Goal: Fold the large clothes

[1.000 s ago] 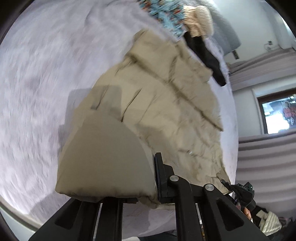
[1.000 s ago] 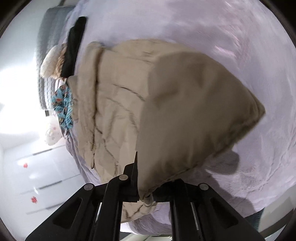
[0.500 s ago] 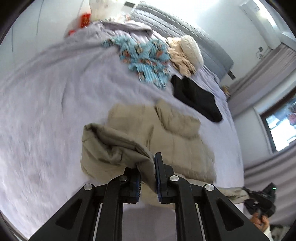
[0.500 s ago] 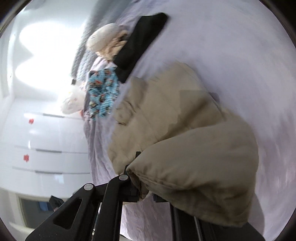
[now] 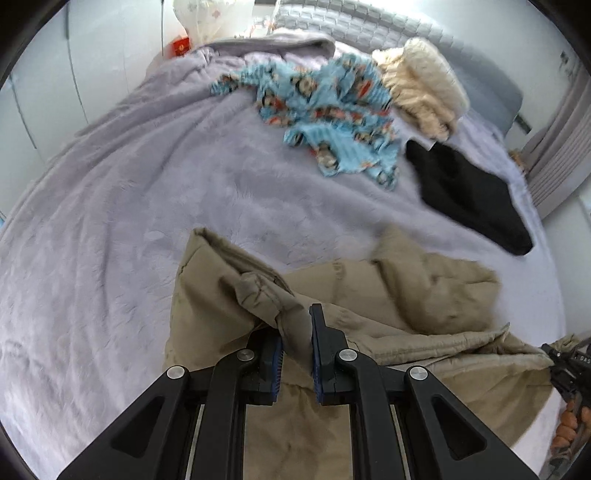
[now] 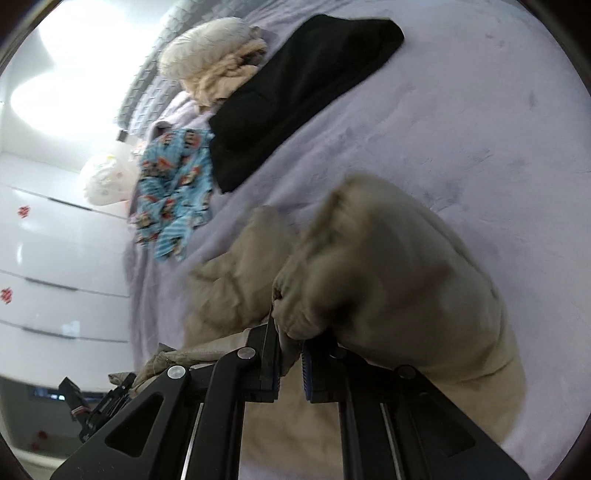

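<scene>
Left gripper: your left gripper [image 5: 295,332] is clamped on a bunched fold of the tan padded jacket [image 5: 406,295]; the cloth fills the narrow gap between the blue-lined pads.
Right gripper: your right gripper [image 6: 290,354] pinches another edge of the same jacket [image 6: 388,288]; a thick, puffed fold bulges over its right finger and hides most of it.
Jacket: it lies on the lilac bedspread [image 5: 129,221] directly ahead of and beneath both grippers, doubled over on itself, its quilted side facing up to the right of your left gripper.
Other gripper in view: from the left wrist camera, your right gripper shows at the far right edge, touching the jacket's corner; from the right wrist camera, your left gripper shows at the lower left, by the jacket's edge.
Black garment: it lies flat on the bedspread ahead and to the right of your left gripper [image 5: 469,195], apart from the jacket.
Blue patterned garment: crumpled farther ahead of your left gripper [image 5: 332,118], just beside the black one.
Cream fluffy pile: beyond the blue garment [image 5: 424,85], near the grey quilted headboard [image 5: 369,22].
Sharpness: the right wrist view is motion-blurred, so the jacket's seams there are unclear.
</scene>
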Tool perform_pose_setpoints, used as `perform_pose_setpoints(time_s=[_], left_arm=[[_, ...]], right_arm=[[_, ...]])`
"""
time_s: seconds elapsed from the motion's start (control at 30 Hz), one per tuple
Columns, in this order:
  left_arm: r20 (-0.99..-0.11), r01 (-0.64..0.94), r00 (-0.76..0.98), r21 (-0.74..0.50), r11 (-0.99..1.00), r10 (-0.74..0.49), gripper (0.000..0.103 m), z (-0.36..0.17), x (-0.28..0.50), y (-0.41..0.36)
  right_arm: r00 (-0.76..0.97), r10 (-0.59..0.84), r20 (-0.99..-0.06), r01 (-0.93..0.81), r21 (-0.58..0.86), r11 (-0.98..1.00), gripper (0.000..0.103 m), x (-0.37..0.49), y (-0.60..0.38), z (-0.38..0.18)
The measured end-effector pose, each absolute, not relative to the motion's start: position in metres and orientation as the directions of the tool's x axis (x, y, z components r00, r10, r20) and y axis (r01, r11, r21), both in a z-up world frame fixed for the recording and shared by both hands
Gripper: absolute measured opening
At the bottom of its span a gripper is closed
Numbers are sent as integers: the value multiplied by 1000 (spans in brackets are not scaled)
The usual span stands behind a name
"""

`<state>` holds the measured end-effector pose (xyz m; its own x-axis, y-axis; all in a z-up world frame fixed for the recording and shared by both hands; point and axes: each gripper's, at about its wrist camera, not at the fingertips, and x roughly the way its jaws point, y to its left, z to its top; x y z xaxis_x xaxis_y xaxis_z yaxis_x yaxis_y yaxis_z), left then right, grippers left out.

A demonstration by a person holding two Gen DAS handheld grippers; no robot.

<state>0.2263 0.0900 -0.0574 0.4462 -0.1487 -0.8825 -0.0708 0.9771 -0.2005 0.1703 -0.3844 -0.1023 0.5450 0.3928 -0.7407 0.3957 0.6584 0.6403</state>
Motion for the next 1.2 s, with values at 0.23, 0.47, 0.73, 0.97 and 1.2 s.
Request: perform_pose_setpoints(time_s=[0.23, 0.47, 0.73, 0.97, 1.2], left_arm=[[-907, -66, 400, -171, 983, -131, 15, -126, 265, 79], [-868, -59, 475, -193, 979, -143, 75, -108, 252, 88], [-840, 16, 508, -213, 977, -192, 79, -72, 230, 90], [-883, 128, 439, -121, 984, -166, 53, -118, 239, 44], [-880, -26, 471, -89, 996, -67, 53, -166, 282, 63]], right_arm=[[503, 380, -776, 468, 614, 635, 10, 207, -388, -174], [482, 386, -787, 422, 594, 685, 18, 215, -387, -162], [562, 355, -747, 285, 577, 765, 40, 190, -369, -99], [425, 260, -867, 168, 358, 919, 14, 202, -327, -129], [439, 143, -887, 343, 312, 886, 0, 216, -397, -178]])
